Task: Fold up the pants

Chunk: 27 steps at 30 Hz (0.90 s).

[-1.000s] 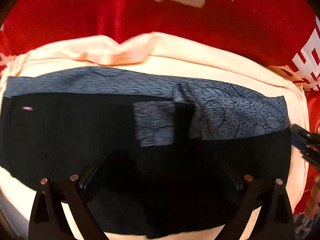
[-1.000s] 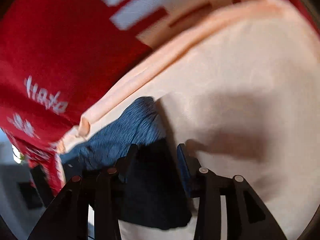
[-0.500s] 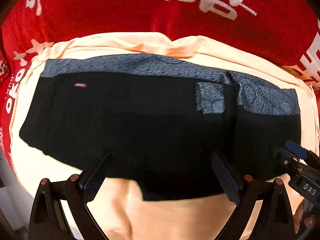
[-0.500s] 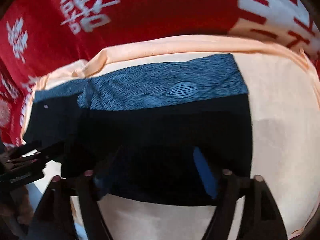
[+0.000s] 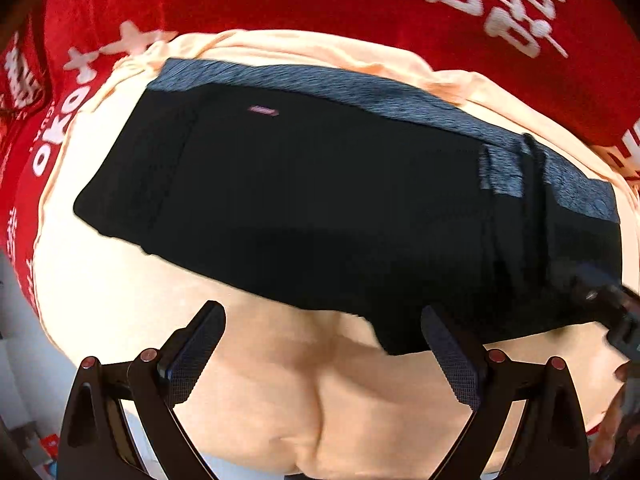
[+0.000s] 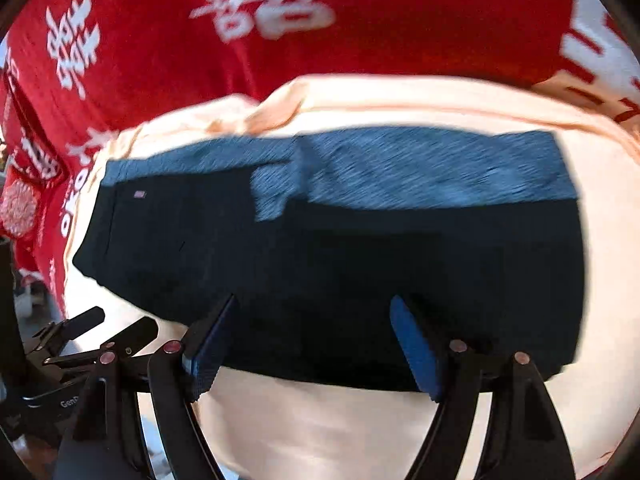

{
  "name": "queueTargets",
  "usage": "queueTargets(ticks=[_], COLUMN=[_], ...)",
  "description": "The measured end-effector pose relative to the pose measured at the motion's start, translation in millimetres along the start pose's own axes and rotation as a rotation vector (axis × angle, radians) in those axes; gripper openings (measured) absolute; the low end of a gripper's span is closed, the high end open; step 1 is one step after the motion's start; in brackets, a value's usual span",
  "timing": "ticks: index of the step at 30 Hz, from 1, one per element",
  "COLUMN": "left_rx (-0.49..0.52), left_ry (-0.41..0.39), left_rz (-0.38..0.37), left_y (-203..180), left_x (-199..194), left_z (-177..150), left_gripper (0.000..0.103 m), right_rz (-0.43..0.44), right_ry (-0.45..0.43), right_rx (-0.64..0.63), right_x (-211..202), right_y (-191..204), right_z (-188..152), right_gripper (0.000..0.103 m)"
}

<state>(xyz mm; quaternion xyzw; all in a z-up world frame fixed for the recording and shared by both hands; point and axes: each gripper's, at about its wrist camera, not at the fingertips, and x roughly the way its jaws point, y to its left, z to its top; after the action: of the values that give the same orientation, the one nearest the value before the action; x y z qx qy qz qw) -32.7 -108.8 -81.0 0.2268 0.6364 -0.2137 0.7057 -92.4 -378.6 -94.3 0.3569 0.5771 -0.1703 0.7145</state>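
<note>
In the left wrist view, the left claw (image 5: pixel 322 354) stands wide open with nothing between its textured fingers (image 5: pixel 196 350), hovering over the peach cloth (image 5: pixel 280 392) that lies under the garment. The pants (image 5: pixel 320 208) lie ahead of this claw, folded into a broad black slab with a grey-blue heathered waistband (image 5: pixel 360 96) running along the far edge and a small pink label (image 5: pixel 263 110) on the far left part of the black fabric. The near hem of the pants sits just beyond the fingertips, the right finger's tip reaching the hem, though contact cannot be judged. A soft crease runs through the peach cloth right between the fingers. Off to the right, the right claw (image 5: pixel 608 312) pokes in at the near right corner of the pants, too blurred here to read its state. Beyond everything lies a red cover with white characters (image 5: pixel 360 4). In the right wrist view, the right claw (image 6: pixel 312 344) is spread open and holds nothing, its blue-padded fingers (image 6: pixel 416 354) set over the near edge of the pants (image 6: pixel 360 272), which stretch away ahead with the grey-blue waistband (image 6: pixel 420 168) on the far side. The peach cloth (image 6: pixel 340 432) shows beneath and to the right of this claw, with the red cover (image 6: pixel 160 32) beyond. At lower left, the left claw (image 6: pixel 116 326) hangs open, apart from the pants' left end.
</note>
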Motion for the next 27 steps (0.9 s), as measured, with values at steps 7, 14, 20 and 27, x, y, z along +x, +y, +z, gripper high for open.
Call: queueTargets(ticks=[7,14,20,27], left_rx=[-0.065,-0.098,-0.099,-0.114], left_ry=[-0.001,0.0,0.003,0.018], left_rz=[-0.011,-0.025,-0.024,-0.032], left_y=[30.1,43.9,50.4,53.8], left_x=[0.4,5.7,7.7,14.5], left_z=[-2.6,-0.4,-2.2,-5.1], left_gripper=[0.099,0.099,0.099,0.099], right_rz=[-0.052,-0.069,-0.064,-0.083], right_ry=[0.048,0.06,0.056,0.048], right_rx=[-0.066,-0.053,-0.032,-0.042], right_x=[21.9,23.5,24.6,26.3], right_y=[26.9,26.0,25.4,28.9], right_z=[-10.5,-10.2,-9.9,-11.1], right_gripper=[0.081,0.081,0.081,0.083])
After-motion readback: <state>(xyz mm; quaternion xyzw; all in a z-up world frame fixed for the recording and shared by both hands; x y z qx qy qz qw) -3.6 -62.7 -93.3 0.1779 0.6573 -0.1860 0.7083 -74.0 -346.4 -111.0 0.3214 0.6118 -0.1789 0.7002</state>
